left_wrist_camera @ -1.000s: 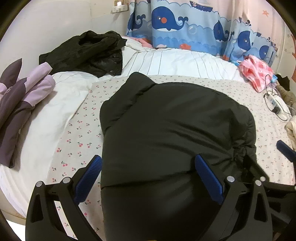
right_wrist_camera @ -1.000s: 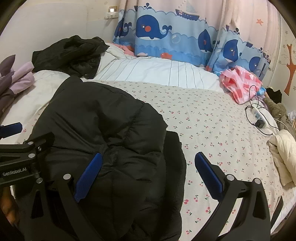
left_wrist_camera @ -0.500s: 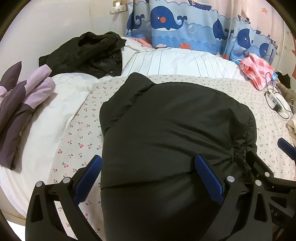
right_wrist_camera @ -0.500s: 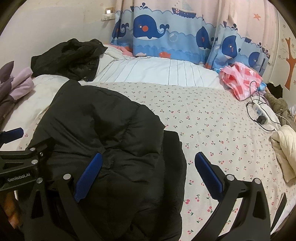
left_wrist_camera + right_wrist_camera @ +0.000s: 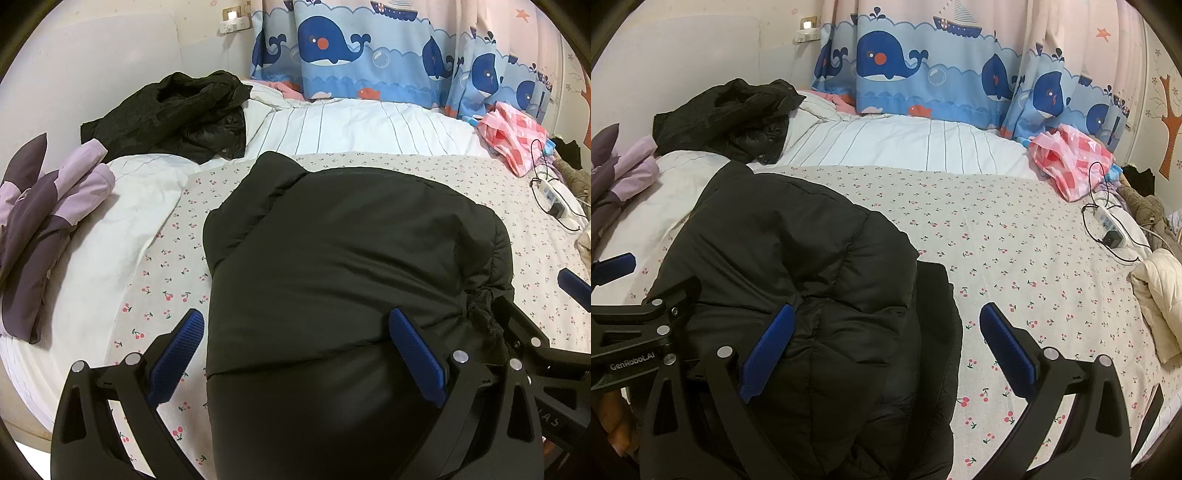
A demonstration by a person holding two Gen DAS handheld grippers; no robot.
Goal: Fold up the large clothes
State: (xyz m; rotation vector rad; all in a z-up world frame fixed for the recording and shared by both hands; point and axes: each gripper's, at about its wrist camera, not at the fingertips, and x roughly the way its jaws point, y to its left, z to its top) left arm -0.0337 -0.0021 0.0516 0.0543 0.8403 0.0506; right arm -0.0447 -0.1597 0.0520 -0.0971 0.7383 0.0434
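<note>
1. Whale-print curtains (image 5: 923,74) hang behind the bed (image 5: 1015,236), whose cherry-print sheet is my working surface.
2. My left gripper (image 5: 295,354) has its blue pads spread wide and holds nothing; the black puffer jacket (image 5: 351,266) bulges up between them, filling the near middle of its view.
3. My right gripper (image 5: 886,354) is just as wide and empty. Its left pad sits over the jacket's (image 5: 798,280) right edge, its right pad over bare sheet.
4. The relation that matters: the jacket lies dead ahead of my left gripper, but to the near left of my right one. Its long axis runs from me toward the far left, collar end farthest away.
5. I judge the left gripper nearer to the bulk, the right nearer to the free right edge.
6. Only the left view shows the gathered, drawstring-like hem (image 5: 484,314) at the jacket's right side; only the right view shows a flat dark layer poking out beneath the puffy top layer, plus a cream garment (image 5: 1160,295) far right.
</note>
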